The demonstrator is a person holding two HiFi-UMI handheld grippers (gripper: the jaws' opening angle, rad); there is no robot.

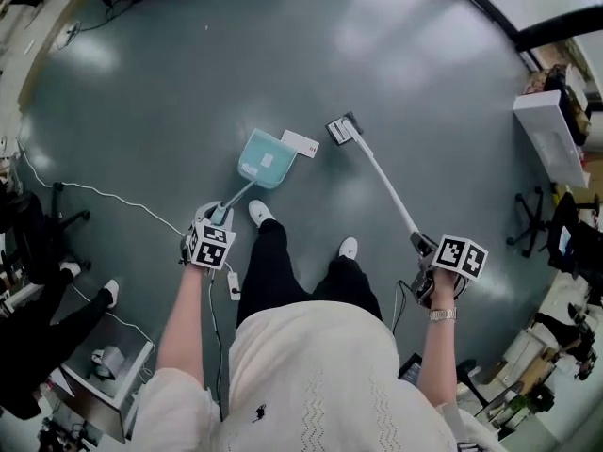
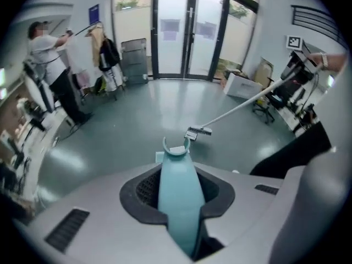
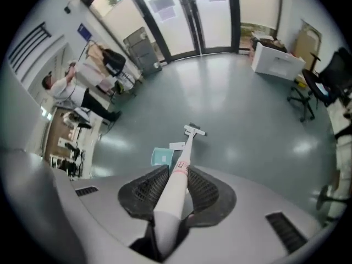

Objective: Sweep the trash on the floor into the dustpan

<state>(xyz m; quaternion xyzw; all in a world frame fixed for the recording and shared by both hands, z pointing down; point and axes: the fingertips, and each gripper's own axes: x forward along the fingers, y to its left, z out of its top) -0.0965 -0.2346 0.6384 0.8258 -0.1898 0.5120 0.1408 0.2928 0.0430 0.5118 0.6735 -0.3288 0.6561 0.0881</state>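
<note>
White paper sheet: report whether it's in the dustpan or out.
Out: the white paper sheet lies on the grey floor beside the teal plastic dustpan.

- No word or number can be read anywhere in these views.
- A red marking (image 3: 181, 167) stands on the white broom handle (image 3: 168, 202), right at the jaws of the right hand-held gripper (image 3: 177, 175). It is too small to read.
- Black-and-white square markers (image 1: 211, 244) sit on the left hand-held gripper (image 1: 220, 217) and on the right one. They are patterns, not letters.
- A blue wall sign (image 2: 93, 11) and papers (image 2: 171, 25) on the glass doors (image 2: 190, 48), far ahead of the left hand-held gripper, are blurred.
</note>
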